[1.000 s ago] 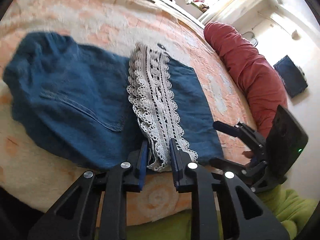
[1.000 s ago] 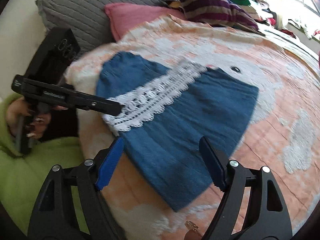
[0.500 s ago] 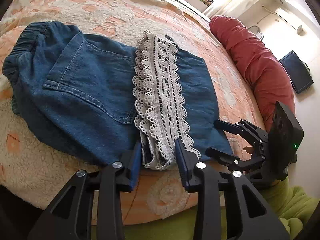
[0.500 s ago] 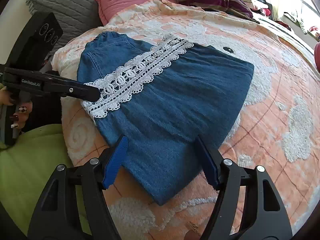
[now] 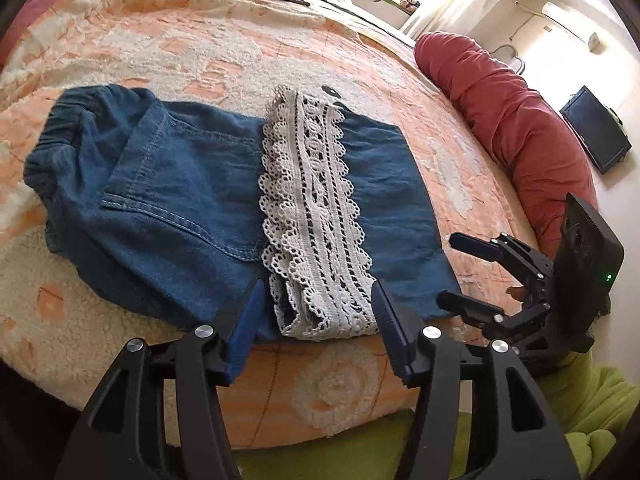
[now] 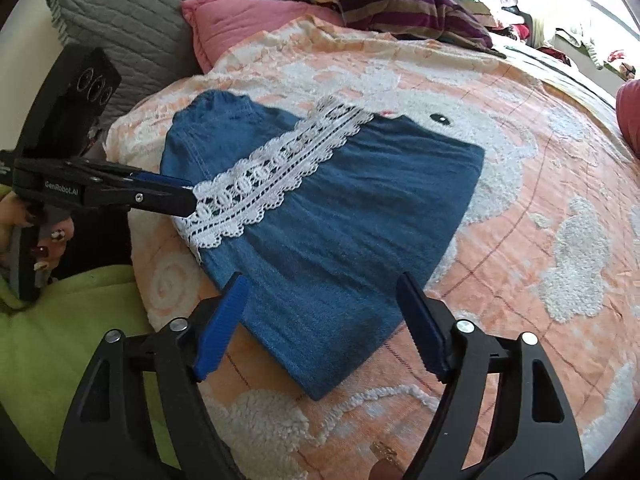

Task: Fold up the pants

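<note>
The blue denim pants (image 5: 168, 196) lie folded flat on the bed, with a white lace hem band (image 5: 316, 216) laid across the middle. They also show in the right wrist view (image 6: 340, 216), lace band (image 6: 276, 172) toward the left. My left gripper (image 5: 316, 320) is open, its fingers standing either side of the lace band's near end at the bed edge, holding nothing. My right gripper (image 6: 324, 320) is open and empty, just short of the pants' near folded edge. It shows at the right in the left wrist view (image 5: 452, 268).
An orange and white fleece blanket (image 6: 540, 184) covers the bed. A red bolster (image 5: 516, 120) lies at the right. Grey (image 6: 120, 12) and pink (image 6: 240, 20) pillows and a striped cloth (image 6: 408, 4) lie at the head. Green fabric (image 6: 60, 340) is below the bed edge.
My left gripper has opened and let go of the lace hem, which now rests on the pants. Both grippers have drawn back slightly from the pants.
</note>
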Demonstrator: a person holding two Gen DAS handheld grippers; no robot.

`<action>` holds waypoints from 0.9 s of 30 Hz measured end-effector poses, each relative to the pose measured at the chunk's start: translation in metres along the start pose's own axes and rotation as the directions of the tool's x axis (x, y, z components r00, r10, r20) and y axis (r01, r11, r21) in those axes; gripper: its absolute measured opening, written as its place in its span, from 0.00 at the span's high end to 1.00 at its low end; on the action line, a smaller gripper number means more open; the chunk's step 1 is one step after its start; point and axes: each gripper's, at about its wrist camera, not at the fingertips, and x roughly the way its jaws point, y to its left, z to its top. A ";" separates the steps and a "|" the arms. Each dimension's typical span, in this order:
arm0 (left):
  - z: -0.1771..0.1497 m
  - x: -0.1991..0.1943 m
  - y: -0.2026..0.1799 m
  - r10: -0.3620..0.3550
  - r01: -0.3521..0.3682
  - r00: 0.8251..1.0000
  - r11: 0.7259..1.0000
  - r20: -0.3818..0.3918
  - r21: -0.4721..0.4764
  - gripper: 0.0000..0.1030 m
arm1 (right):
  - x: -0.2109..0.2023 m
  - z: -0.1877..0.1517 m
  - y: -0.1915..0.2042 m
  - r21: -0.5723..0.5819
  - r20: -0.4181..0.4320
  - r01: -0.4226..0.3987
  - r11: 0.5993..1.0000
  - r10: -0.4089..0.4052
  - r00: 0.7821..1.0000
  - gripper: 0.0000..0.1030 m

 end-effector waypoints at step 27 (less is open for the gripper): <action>-0.002 -0.066 0.028 0.213 -0.208 0.965 0.977 0.153 -0.047 0.05 | -0.032 0.047 0.011 0.017 0.140 0.036 0.999 -0.038 0.989 0.09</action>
